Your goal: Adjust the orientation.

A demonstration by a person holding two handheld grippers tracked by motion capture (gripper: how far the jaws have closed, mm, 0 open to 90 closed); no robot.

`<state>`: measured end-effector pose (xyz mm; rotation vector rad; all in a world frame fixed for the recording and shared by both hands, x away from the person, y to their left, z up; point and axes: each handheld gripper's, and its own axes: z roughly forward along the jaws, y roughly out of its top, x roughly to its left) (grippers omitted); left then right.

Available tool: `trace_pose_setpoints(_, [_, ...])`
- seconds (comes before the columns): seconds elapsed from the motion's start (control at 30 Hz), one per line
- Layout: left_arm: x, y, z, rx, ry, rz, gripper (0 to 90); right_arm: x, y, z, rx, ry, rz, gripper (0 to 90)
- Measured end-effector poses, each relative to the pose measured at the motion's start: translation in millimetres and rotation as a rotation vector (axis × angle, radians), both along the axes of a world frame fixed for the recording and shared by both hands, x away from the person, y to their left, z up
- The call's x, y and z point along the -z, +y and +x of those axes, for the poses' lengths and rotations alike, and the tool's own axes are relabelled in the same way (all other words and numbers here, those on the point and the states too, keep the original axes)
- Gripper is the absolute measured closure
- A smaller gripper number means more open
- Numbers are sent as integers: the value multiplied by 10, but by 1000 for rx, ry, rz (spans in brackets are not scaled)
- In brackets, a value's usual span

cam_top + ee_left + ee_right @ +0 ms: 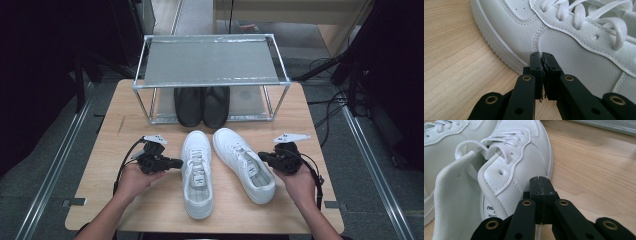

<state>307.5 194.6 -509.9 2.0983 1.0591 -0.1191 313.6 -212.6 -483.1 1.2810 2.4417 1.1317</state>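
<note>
Black shoes (202,106) half hidden under rack (210,61), toes unseen

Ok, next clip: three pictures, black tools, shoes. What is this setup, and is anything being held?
A person holds a handheld black tool in each hand. The high view looks down on the wooden table; the other two views come from cameras riding on the tools. Left gripper and right gripper have shut jaws holding nothing, each against the outer side of a white lace-up leather sneaker: the left one and the right one. Behind stands a metal-framed shoe rack with a black pair underneath.
</note>
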Motion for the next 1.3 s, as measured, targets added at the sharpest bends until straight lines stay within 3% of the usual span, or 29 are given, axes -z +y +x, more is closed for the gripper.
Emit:
trace_pose_setpoints(0.27, [-8,-173,-48,59,-9,16,892,2,83,-7,-19,3,9,900])
trace_pose_setpoints(0.37, [-4,-214,-68,81,4,-18,894,9,82,-9,-15,7,21,900])
trace_pose_setpoints(0.47, [-20,-290,-113,83,-16,1,900,18,84,-4,-15,10,30,900])
trace_pose_setpoints(0.67, [-4,-342,-132,90,-4,-17,900,27,125,-5,-20,11,40,900])
trace_pose_setpoints(0.8, [-2,-444,-182,125,-20,-8,900,40,167,-3,-39,14,40,900])
trace_pose_setpoints(0.9, [-17,-475,-210,120,-40,17,900,42,182,2,-39,11,35,900])
trace_pose_setpoints(1.2, [-7,-474,-211,107,-32,7,900,62,229,60,-84,10,45,900])
trace_pose_setpoints(1.3, [-2,-488,-218,115,-15,-17,900,63,246,81,-103,12,45,900])
